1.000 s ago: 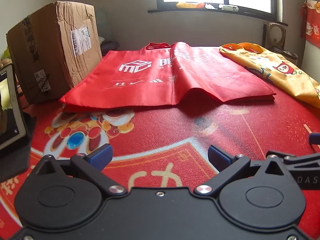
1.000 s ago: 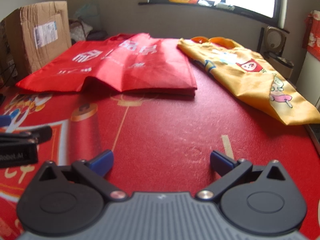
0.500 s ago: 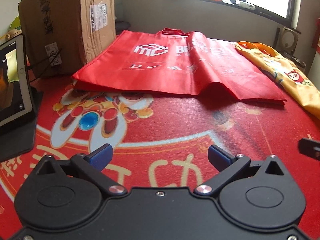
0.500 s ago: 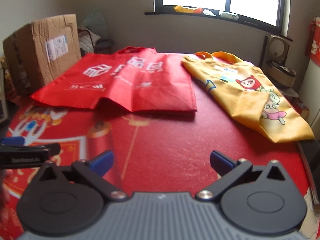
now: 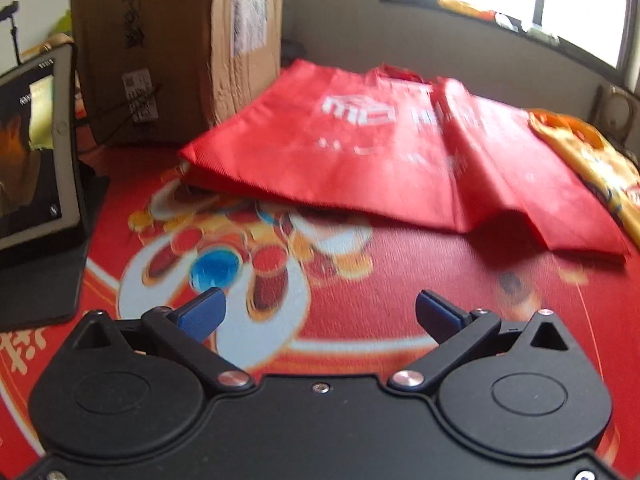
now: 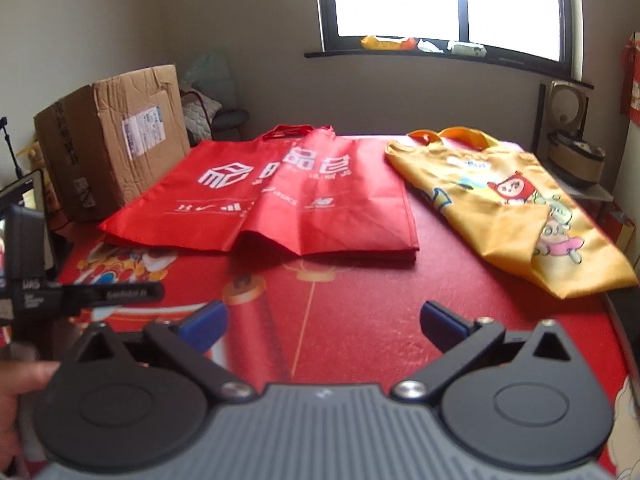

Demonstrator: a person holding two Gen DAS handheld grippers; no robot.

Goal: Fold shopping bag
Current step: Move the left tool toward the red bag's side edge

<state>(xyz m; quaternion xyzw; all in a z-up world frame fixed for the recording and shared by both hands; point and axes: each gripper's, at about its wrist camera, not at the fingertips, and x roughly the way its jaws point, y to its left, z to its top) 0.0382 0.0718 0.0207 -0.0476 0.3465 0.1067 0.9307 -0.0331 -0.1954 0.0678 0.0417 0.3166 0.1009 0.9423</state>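
Table [image 6: 360,320]: left gripper [image 5: 320,312] nearer red bag [image 5: 380,152].

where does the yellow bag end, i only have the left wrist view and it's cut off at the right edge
Observer: The whole yellow bag shows in the right wrist view, flat, right of the red bag, orange handles toward the window.
Operator: do the two bags touch
Observer: No, a strip of red table mat shows between them.
Operator: is the right hand-held gripper holding anything
Observer: No, the right hand-held gripper is open and empty, short of both bags.
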